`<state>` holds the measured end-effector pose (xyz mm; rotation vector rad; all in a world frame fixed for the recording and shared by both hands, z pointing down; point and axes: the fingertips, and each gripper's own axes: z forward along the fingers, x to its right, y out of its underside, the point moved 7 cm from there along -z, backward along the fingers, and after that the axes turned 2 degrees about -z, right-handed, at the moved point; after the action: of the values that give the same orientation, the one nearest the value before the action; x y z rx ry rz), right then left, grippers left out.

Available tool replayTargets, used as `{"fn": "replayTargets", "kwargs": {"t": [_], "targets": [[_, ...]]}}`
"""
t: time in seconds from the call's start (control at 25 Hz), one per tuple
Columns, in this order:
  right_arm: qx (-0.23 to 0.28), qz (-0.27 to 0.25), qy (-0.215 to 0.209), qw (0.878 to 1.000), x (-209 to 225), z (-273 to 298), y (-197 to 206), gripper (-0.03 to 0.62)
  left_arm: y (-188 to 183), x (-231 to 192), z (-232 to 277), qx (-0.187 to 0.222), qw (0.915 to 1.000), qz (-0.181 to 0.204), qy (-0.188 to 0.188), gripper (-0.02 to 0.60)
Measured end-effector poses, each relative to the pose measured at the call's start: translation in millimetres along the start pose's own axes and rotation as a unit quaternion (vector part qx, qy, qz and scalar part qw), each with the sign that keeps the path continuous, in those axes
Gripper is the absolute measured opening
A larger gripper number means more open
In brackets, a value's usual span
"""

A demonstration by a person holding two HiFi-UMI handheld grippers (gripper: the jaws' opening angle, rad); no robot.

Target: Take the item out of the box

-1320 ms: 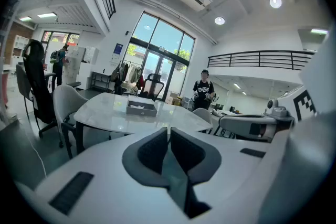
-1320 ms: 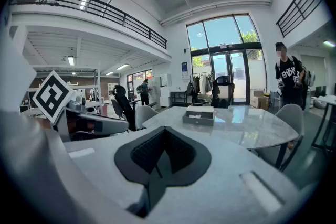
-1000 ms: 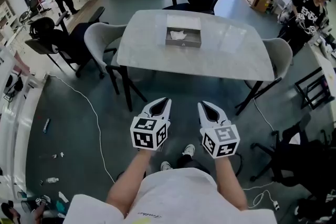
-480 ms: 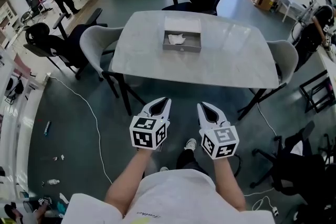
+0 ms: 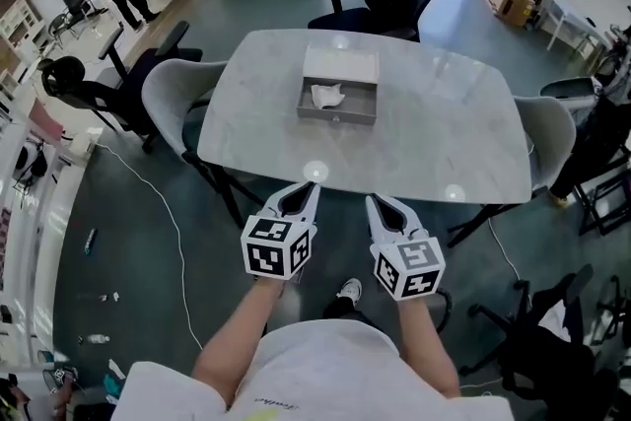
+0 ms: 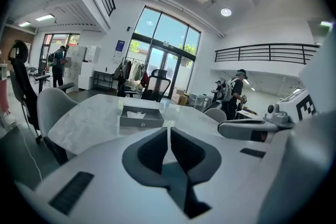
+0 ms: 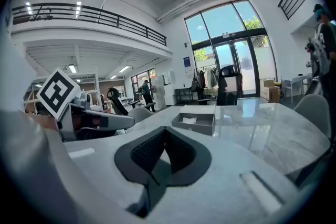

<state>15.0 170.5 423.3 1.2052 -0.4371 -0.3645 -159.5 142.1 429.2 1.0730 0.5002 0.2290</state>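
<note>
Left tool (image 5: 312, 186) and right tool (image 5: 373, 200) both pinched shut and empty at the worktop (image 5: 434, 128) edge, white item (image 5: 325, 95), tissue perhaps, in the box (image 5: 337, 114) well ahead: go in closed and they'll just shove that box!

bench (image 5: 434, 138): white marble, faint grey veining
box (image 5: 337, 114): grey
item (image 5: 324, 95): white
left tool (image 5: 312, 186), right tool (image 5: 371, 200): white, black-and-white marker squares
floor (image 5: 148, 242): dark grey-green
</note>
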Motion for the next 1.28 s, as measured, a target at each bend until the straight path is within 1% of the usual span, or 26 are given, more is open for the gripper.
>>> {"fn": "replayTargets", "kwargs": {"t": [0.24, 0.48, 0.64, 0.8, 1.04, 1.28], "targets": [[0.0, 0.006, -0.019, 1.0, 40.4, 21.0, -7.6, 0.003, -10.5, 3.9, 37.2, -0.009, 0.9998, -0.003, -0.017, 0.023], [-0.001, 0.006, -0.043, 0.999, 73.3, 37.3, -18.3, 0.003, -26.3, 4.5, 66.6, -0.007, 0.9992, -0.004, -0.038, 0.023], [0.002, 0.003, -0.062, 0.998, 84.2, 45.9, -26.0, 0.003, -35.0, 4.4, 75.0, -0.006, 0.9984, 0.002, -0.056, 0.023], [0.008, 0.001, -0.073, 0.997, 91.7, 53.5, -29.0, 0.003, -37.0, 3.1, 83.1, -0.004, 0.9978, 0.003, -0.067, 0.023], [0.009, -0.004, -0.082, 0.997, 100.5, 59.3, -33.2, 0.003, -42.9, 2.2, 94.9, -0.004, 0.9974, 0.012, -0.071, 0.023], [0.004, -0.009, -0.077, 0.997, 115.1, 75.5, -34.7, 0.003, -48.3, -5.1, 121.4, -0.007, 0.9976, 0.019, -0.067, 0.025]]}}
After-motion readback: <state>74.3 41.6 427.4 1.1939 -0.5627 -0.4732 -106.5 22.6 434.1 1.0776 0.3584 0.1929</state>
